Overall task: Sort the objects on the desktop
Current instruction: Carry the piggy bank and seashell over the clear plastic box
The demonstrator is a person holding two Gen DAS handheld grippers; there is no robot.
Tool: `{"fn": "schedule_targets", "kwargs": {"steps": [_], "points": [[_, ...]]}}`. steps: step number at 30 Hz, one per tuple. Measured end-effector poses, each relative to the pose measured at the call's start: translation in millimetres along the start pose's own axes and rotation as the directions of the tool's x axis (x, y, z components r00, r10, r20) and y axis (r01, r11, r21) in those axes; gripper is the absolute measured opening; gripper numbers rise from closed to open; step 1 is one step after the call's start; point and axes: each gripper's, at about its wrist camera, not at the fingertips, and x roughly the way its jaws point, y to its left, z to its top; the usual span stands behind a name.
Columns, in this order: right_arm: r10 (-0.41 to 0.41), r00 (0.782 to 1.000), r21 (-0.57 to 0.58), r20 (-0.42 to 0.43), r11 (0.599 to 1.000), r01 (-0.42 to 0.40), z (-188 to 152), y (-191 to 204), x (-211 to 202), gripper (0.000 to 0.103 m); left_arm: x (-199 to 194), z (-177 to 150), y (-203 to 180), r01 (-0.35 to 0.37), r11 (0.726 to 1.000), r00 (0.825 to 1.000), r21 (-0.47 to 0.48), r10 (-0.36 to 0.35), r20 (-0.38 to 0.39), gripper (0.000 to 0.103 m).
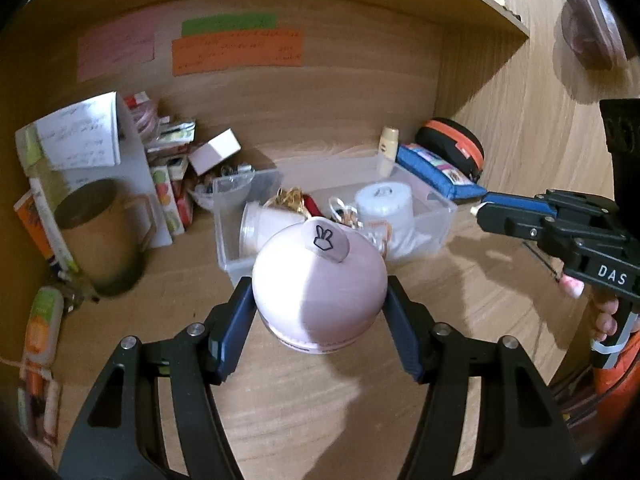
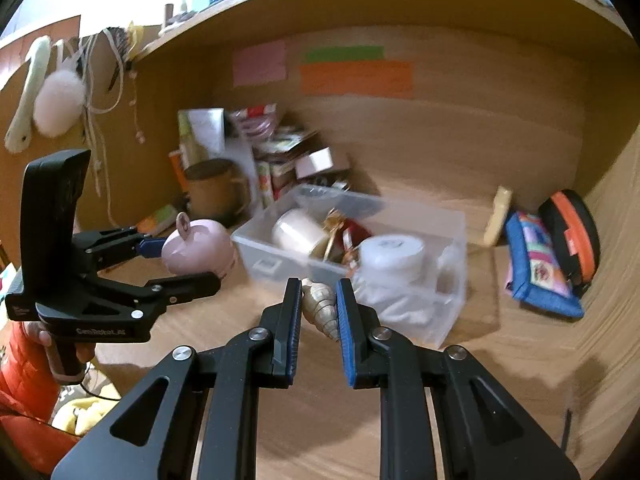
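With the left gripper (image 1: 320, 312) clamping a pink round jar (image 1: 320, 292) and the right gripper (image 2: 319, 304) pinching a golden spiral shell (image 2: 319, 306), both held above the tabletop (image 1: 300, 400) just before the clear bin (image 1: 436, 216), the carry step seems underway, next needing release over the bin

Left claw (image 1: 320, 316) clamped on pink round jar (image 1: 320, 292), right claw (image 2: 318, 308) pinching gold spiral shell (image 2: 319, 307)

Lighting: warm, dim indoor; soft shadows on bench (image 1: 312, 392) toward 5 o'clock. Quality: heavy fisheye bending, black vignette corners; right wrist view motion-blurred, clear bin (image 2: 448, 304) smeared.
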Motion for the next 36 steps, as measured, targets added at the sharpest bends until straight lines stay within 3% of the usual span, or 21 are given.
{"fn": "schedule_targets", "kwargs": {"steps": [14, 23, 36], "points": [[-0.063, 0.998, 0.066, -0.011, 0.996, 0.063, 27.6, -56.5, 42.7, 0.015, 47.0, 40.2, 18.4, 0.031, 0.999, 0.999, -0.006, -0.031, -0.015, 0.063], [-0.087, 0.992, 0.11, -0.093, 0.989, 0.097, 20.0, -84.0, 82.5, 0.016, 84.0, 46.2, 28.8, 0.056, 0.998, 0.995, -0.04, -0.059, -0.076, 0.063], [-0.087, 0.985, 0.105, -0.148, 0.989, 0.103, 13.0, -92.5, 104.6, 0.016, 112.6, 45.5, 31.8, 0.064, 0.997, 0.989, -0.039, -0.069, -0.134, 0.063]]}}
